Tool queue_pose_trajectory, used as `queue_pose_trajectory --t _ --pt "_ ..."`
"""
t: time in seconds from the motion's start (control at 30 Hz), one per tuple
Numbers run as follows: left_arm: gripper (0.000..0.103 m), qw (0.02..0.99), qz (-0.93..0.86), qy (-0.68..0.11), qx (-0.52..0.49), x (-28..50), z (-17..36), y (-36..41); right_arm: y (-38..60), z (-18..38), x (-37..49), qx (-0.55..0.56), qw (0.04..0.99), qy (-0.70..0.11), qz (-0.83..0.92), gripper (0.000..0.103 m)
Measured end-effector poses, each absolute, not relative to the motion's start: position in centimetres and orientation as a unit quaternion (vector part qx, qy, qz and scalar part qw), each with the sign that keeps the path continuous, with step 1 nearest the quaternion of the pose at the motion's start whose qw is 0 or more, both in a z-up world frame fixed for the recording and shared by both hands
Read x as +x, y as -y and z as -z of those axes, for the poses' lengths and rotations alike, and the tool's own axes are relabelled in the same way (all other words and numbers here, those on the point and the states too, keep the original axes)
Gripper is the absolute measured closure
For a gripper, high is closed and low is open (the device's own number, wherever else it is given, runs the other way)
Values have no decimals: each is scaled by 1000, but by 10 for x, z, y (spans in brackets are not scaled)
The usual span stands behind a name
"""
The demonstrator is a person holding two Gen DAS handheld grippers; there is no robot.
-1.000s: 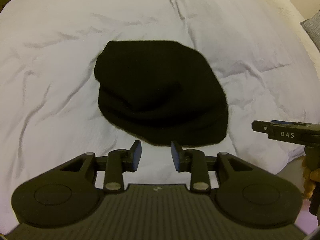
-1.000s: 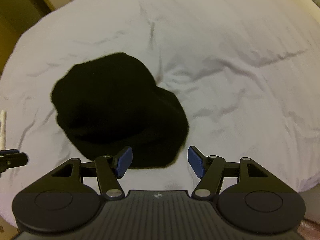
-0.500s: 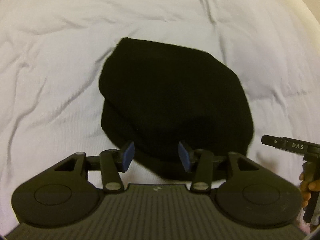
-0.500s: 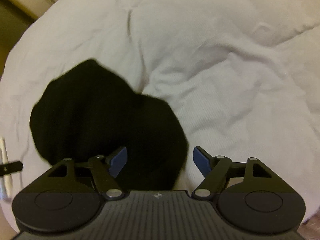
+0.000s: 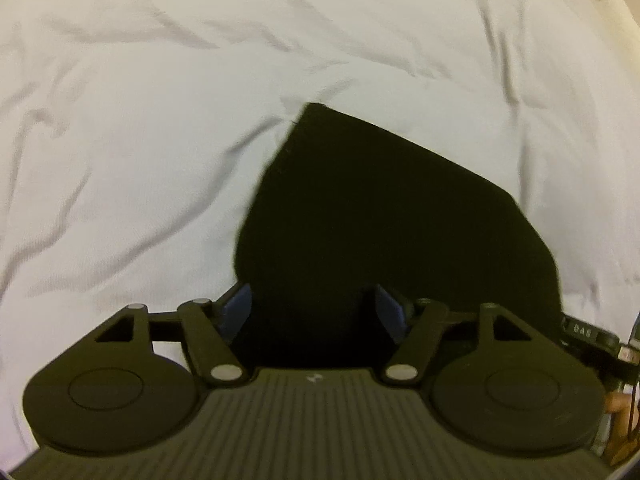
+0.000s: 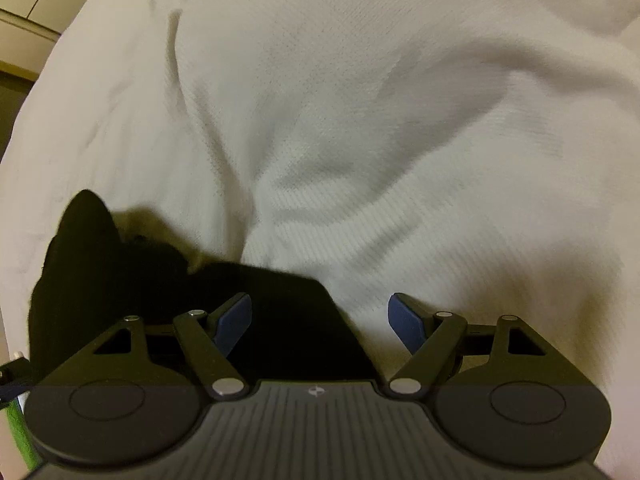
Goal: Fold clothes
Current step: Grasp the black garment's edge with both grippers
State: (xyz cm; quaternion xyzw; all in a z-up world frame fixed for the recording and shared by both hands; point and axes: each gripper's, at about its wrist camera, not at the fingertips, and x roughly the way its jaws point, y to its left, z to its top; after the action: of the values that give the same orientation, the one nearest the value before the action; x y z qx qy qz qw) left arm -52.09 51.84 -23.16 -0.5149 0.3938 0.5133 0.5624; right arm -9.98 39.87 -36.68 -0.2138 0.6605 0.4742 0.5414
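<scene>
On the white bed (image 5: 160, 160), both claws wide.
Left claw (image 5: 312, 312) just opened over the black garment (image 5: 380, 220); right claw (image 6: 320, 320) straddles its corner, gripping nothing.

Left gripper (image 5: 314, 310), fingers spread, over black garment (image 5: 400, 232) on white bedding (image 5: 140, 140).

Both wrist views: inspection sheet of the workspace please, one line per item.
Surface: white bedding, wrinkled.
Job's things: one black garment, lying on the bedding, seemingly already folded; detail too dark to tell.
Clutter: nothing seen.
Grippers: left gripper open, jaws just opening, above the garment's near edge; right gripper open over the garment's corner; neither pinches cloth.
Cables: nothing seen.
Surroundings: pale furniture past the bed's edge.
</scene>
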Motion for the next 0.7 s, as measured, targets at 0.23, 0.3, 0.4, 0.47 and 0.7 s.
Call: queue_pose_trajectory --t 0.23,0.3,0.4,0.47,0.7 --pt "34 548 -493 -338 -585 -541 267 -530 -405 385 -105 -210 511 -668 -499 54" --pt "47 562 -485 -329 -584 -541 268 -530 -401 381 -107 -211 499 -666 -513 67" --pt "84 591 -477 -329 -561 -538 259 -526 -394 371 -110 -210 493 -654 -533 86" --pt "92 609 -478 -324 -543 -538 246 -519 -385 353 -115 -205 503 -633 -552 87" --pt "93 665 -474 -307 -488 -569 188 -457 -323 242 -145 -165 523 -475 -688 88"
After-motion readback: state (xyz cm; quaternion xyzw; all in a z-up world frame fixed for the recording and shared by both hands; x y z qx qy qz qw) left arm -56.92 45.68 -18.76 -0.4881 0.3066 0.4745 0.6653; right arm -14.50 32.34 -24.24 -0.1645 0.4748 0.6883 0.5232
